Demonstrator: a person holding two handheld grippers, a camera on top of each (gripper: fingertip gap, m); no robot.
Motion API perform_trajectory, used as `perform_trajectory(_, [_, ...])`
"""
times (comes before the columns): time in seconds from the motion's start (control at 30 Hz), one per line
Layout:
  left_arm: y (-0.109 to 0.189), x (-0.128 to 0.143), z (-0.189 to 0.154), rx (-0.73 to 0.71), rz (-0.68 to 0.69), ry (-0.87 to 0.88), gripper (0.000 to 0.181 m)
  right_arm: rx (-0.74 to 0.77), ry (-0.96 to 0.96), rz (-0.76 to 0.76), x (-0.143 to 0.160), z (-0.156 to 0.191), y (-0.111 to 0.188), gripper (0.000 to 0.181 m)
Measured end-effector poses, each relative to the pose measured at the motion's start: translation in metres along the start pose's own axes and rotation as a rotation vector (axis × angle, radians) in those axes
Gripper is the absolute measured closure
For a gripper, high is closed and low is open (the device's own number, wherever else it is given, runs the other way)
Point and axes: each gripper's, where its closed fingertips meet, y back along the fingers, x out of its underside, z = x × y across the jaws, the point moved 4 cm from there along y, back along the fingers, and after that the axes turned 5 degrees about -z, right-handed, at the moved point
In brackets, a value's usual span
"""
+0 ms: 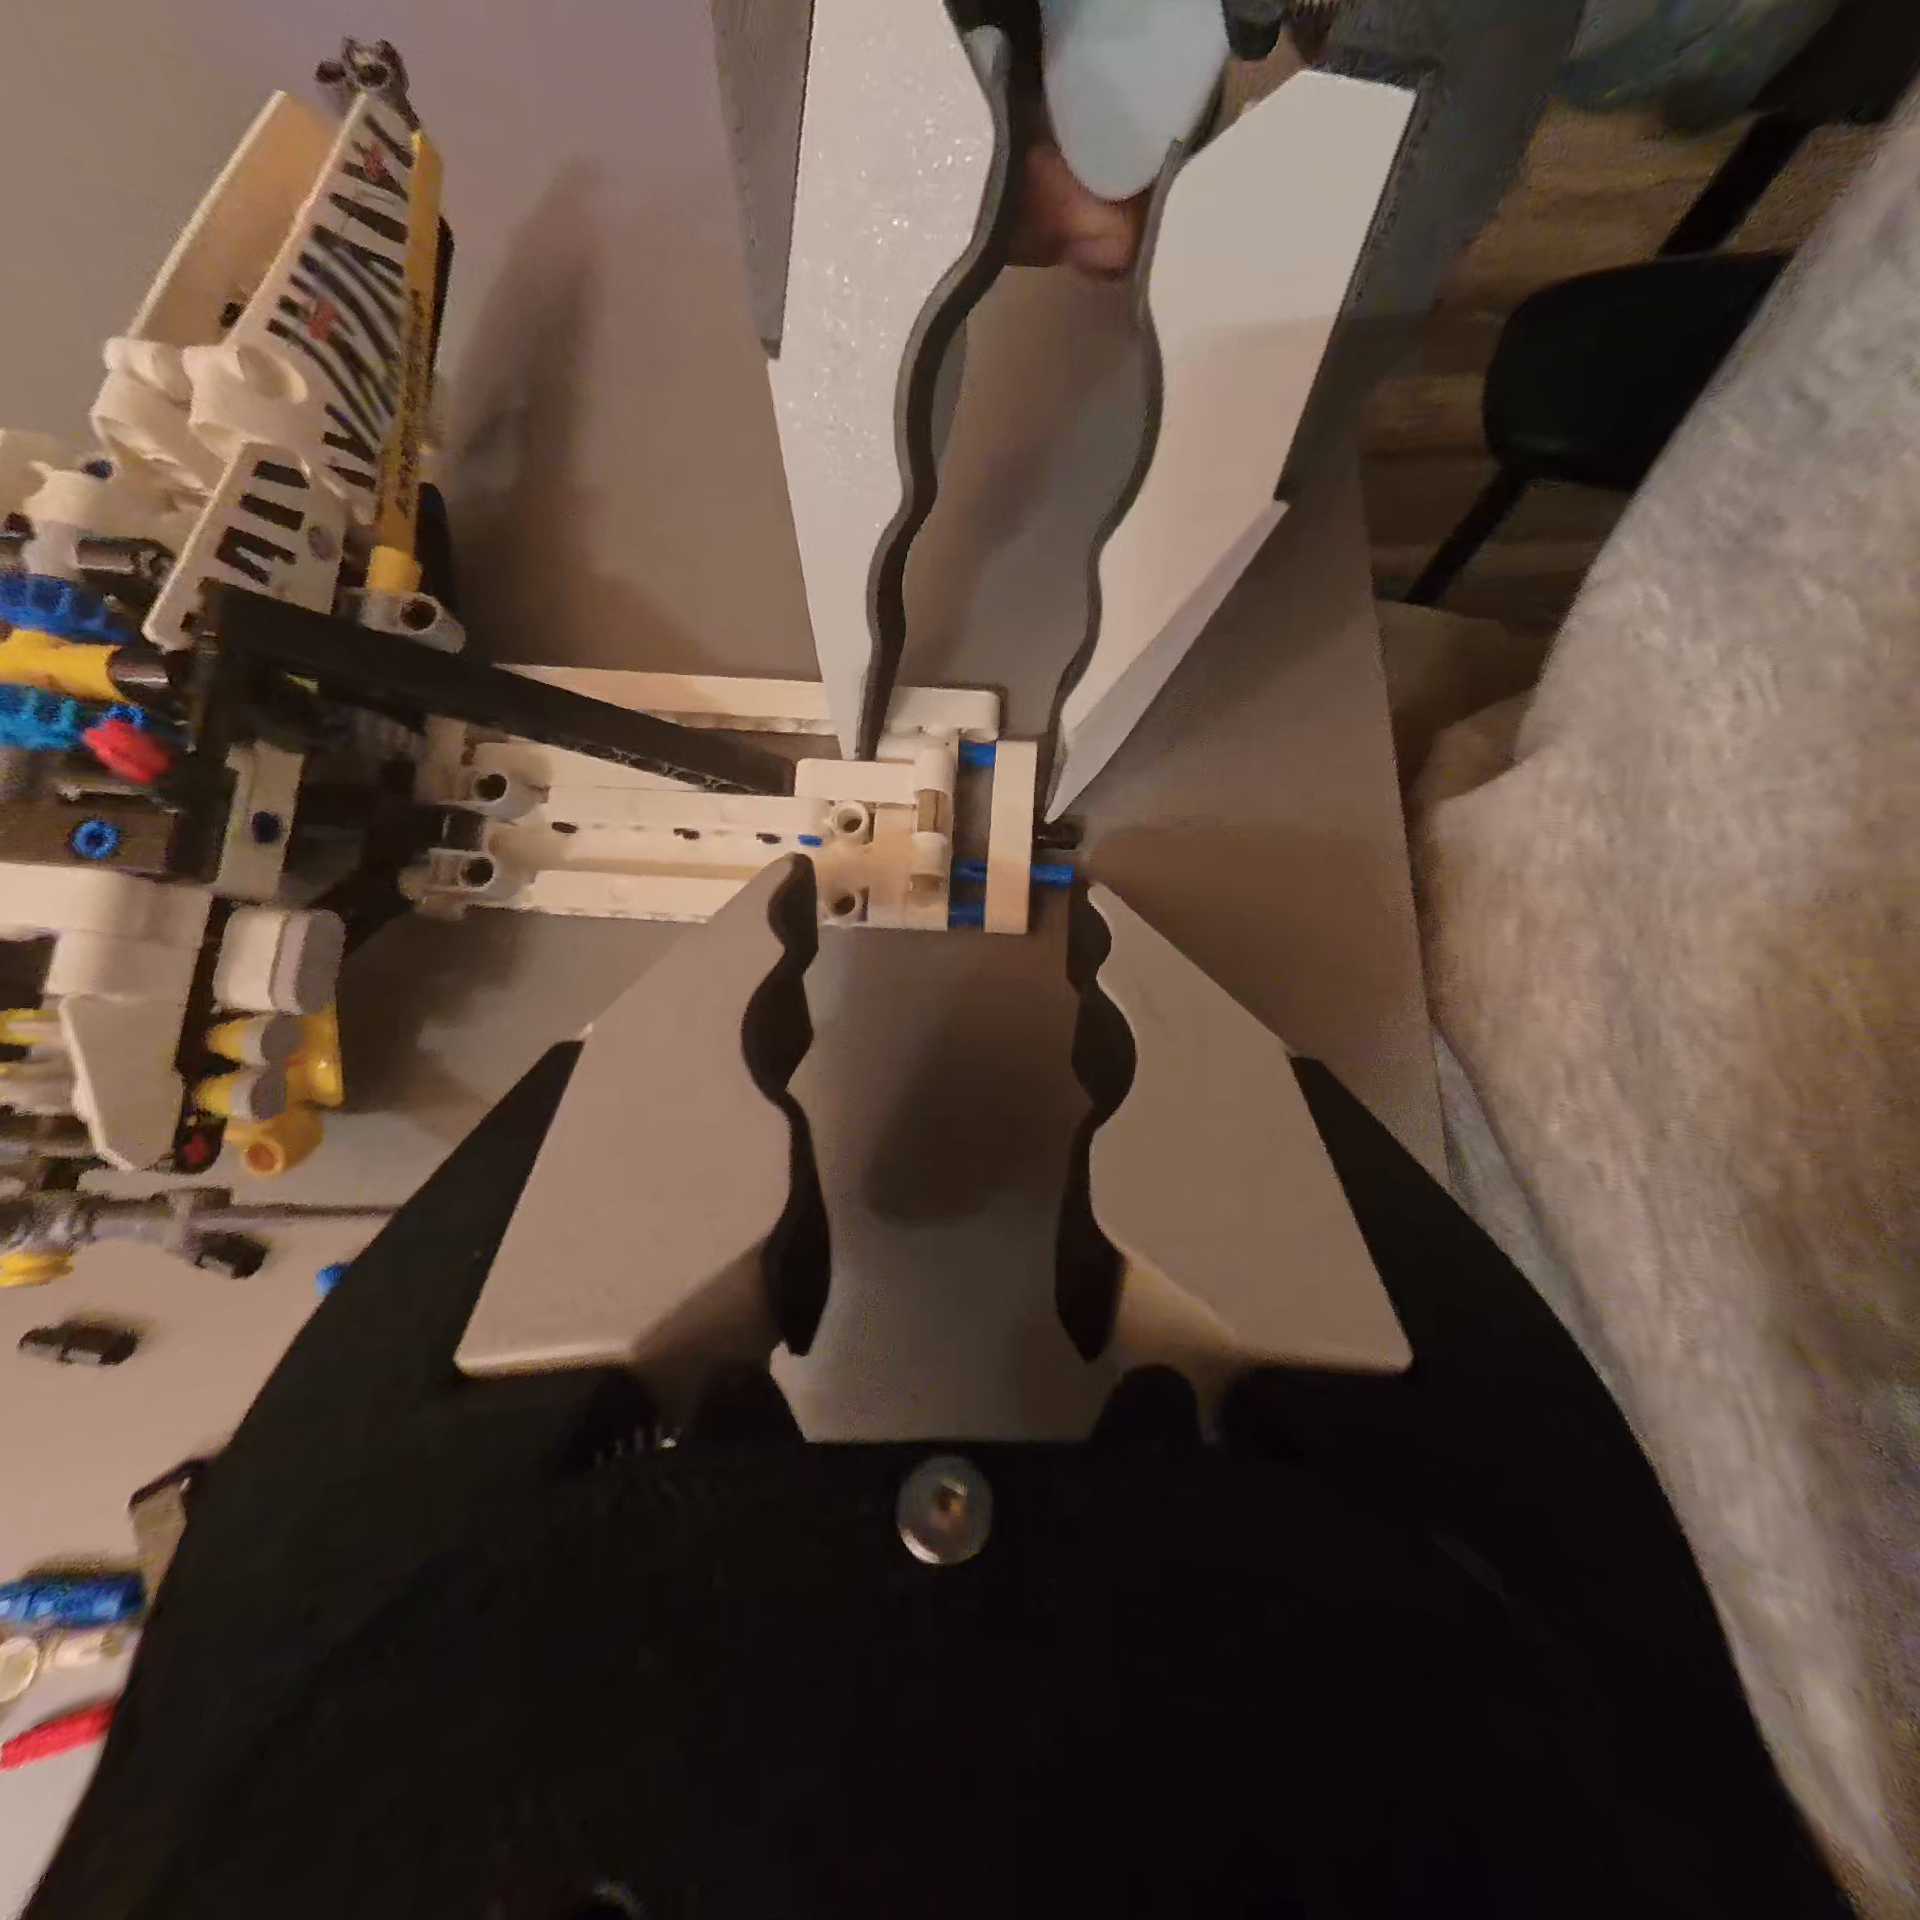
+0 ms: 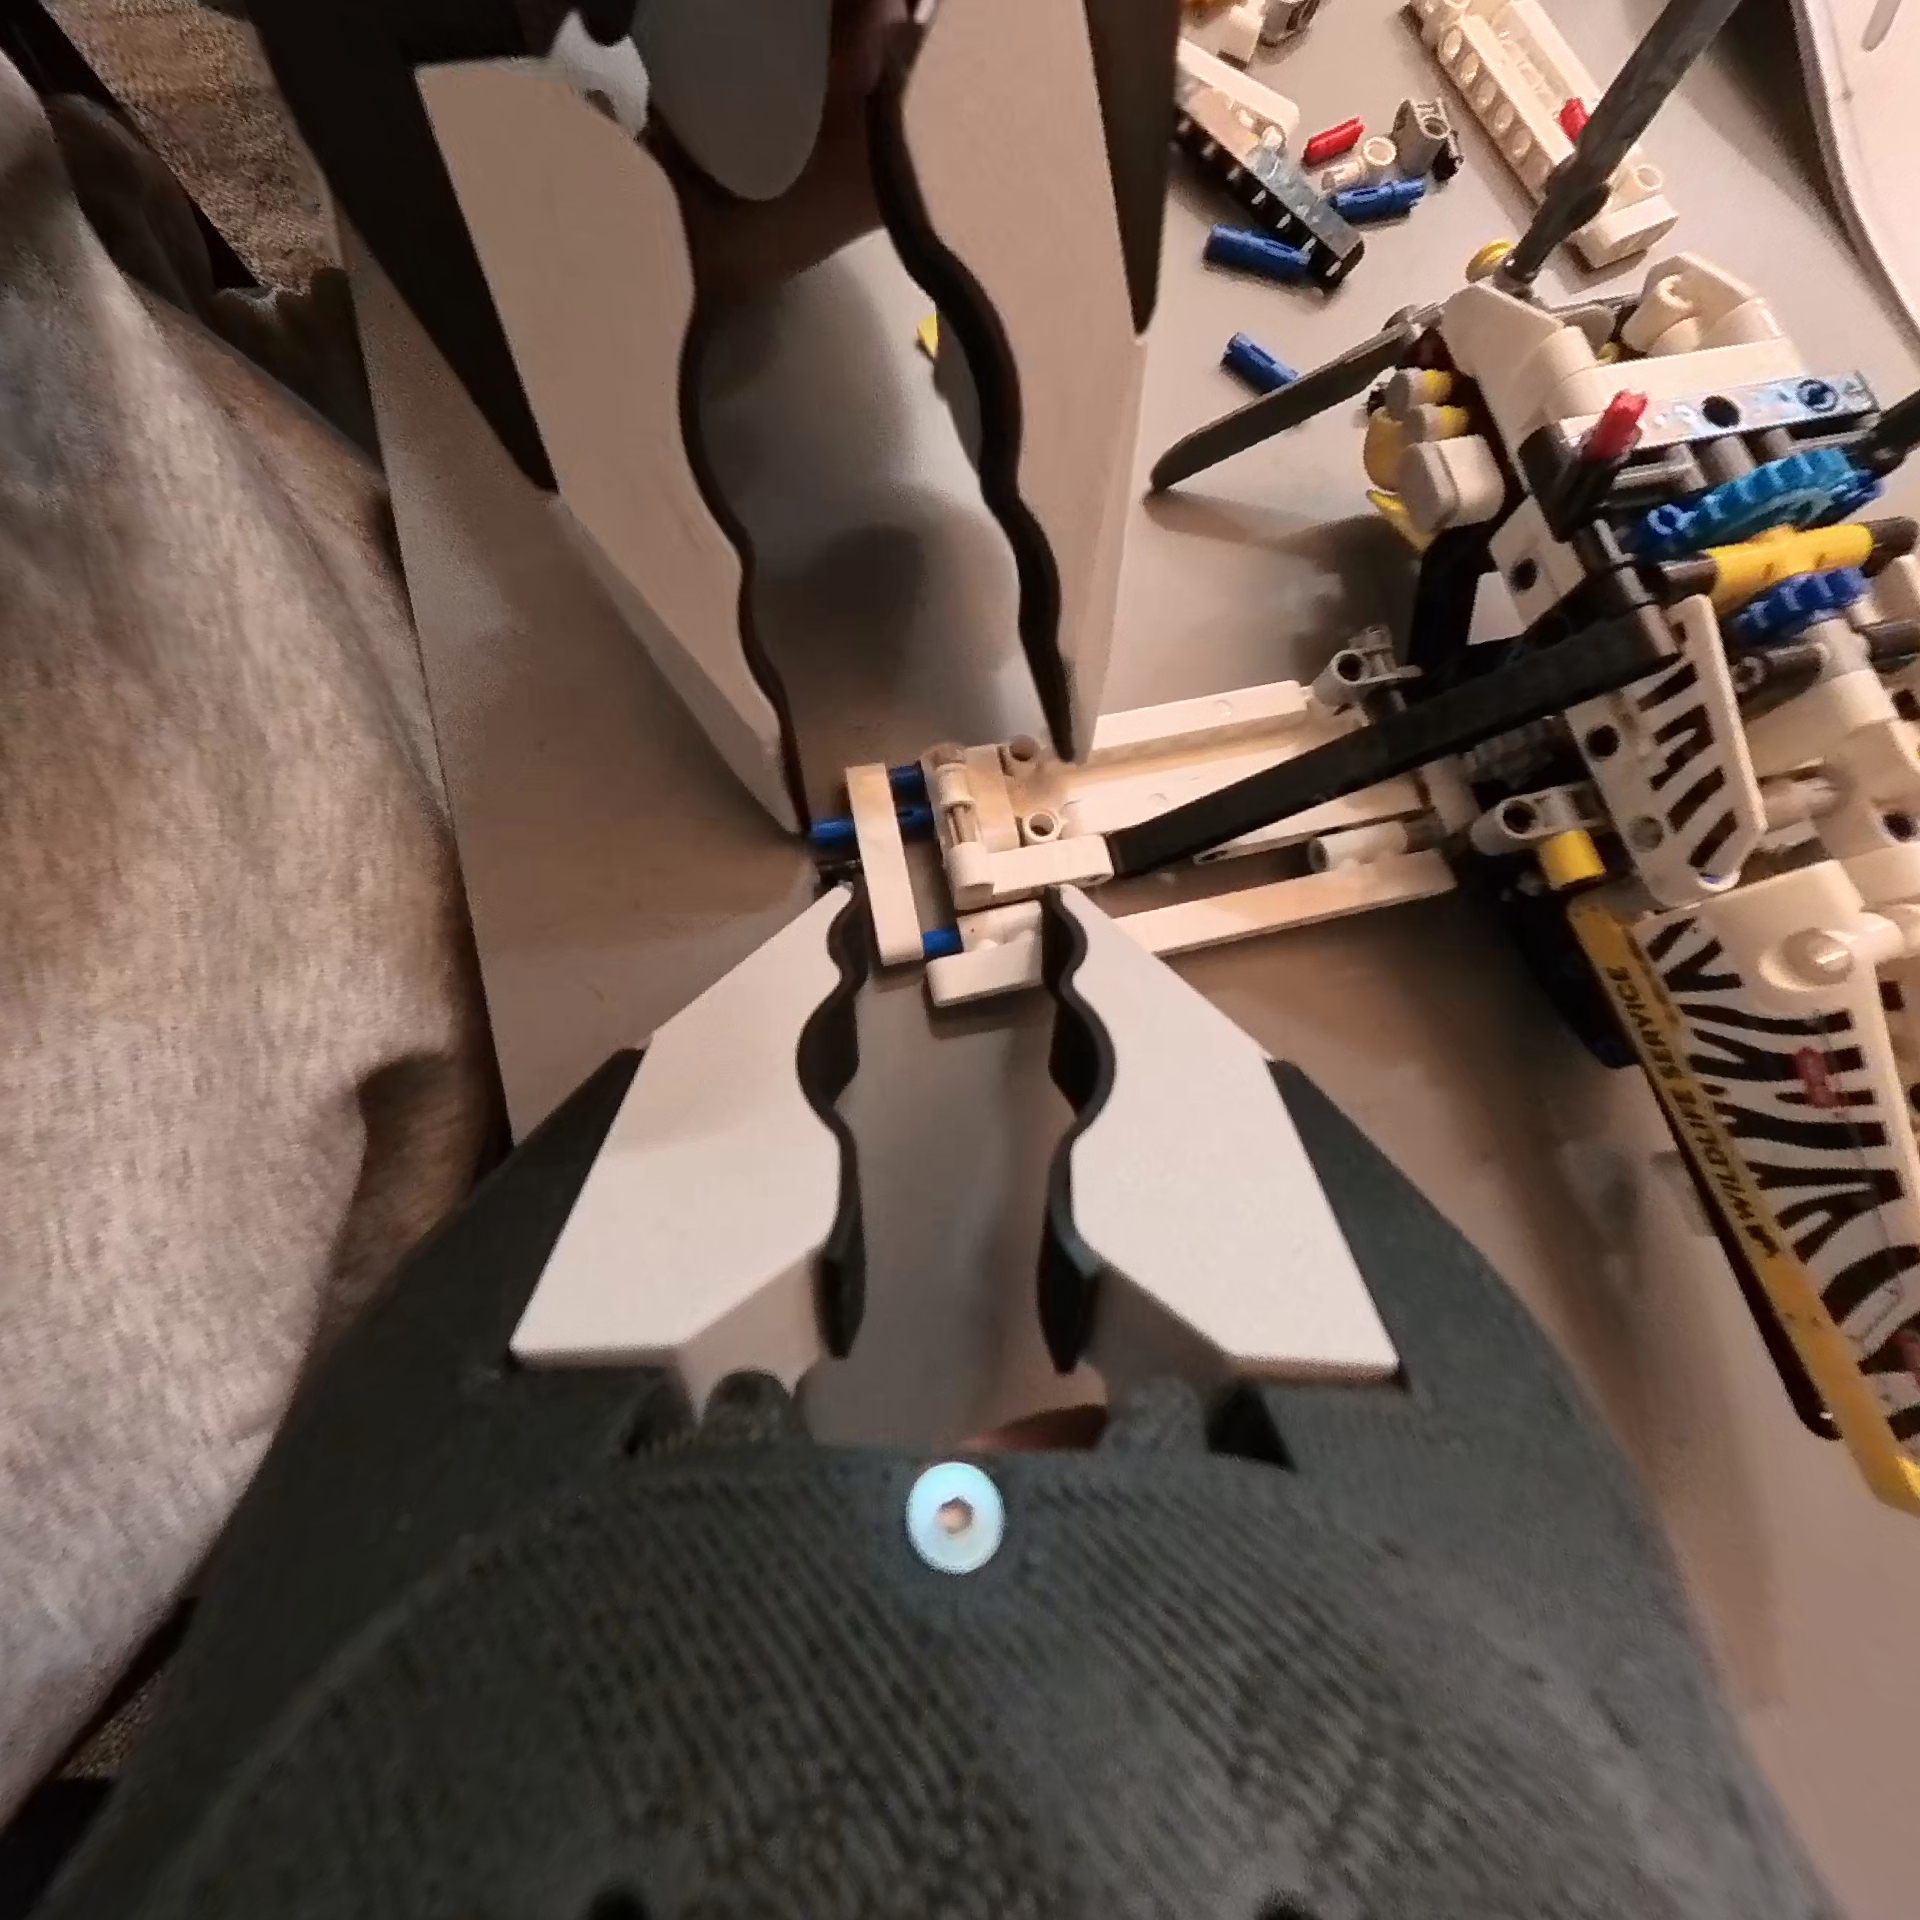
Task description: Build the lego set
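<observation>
Two grippers meet head-on over the tail end of a half-built lego helicopter (image 2: 1621,665) lying on the grey bench (image 2: 1351,1299). The model's body, white with zebra-striped panels and a yellow strip, sits to one side with blue gears (image 2: 1756,499) and a black rotor blade (image 2: 1382,758) showing; its long white tail boom (image 1: 665,831) stretches out toward the bench edge, close to a grey-clad lap.

The left gripper (image 1: 940,878) has its fingers set a moderate way apart, the tips straddling the end of the boom. One tip touches the white beams near the pale pins; the other sits beside a short white cross beam (image 1: 1010,836) carried on blue pins (image 1: 971,871) at the very end. Whether it is actually squeezing the piece I cannot tell.

The right gripper (image 2: 951,914) comes from the opposite side, its fingers likewise partly spread around the same end. Its tips rest against the cross beam and the small white bracket (image 2: 987,971) beside it; a firm grip is not clear here either.

Farther back on the bench lie loose parts (image 2: 1299,208): blue pins, a red pin, a black holed beam and white beams. More small pieces (image 1: 73,1621) are scattered near the left gripper's black body.
</observation>
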Motion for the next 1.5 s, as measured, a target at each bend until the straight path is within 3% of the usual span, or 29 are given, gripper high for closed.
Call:
perform_trajectory(0.2, [-0.0004,0.0001,-0.0019,0.096,0.007,0.004,0.145,-0.019,-0.011,-0.004,-0.0006,0.0001,0.0,0.149])
perform_trajectory(0.53, [0.0008,0.0,0.0016,0.122,0.008,0.051,0.153,-0.045,-0.011,-0.008,-0.0011,0.0,0.0002,0.149])
perform_trajectory(1.5, [0.0026,-0.0028,0.0007,0.131,-0.002,0.114,0.153,-0.072,0.028,0.003,-0.0013,-0.0009,0.0027,0.146])
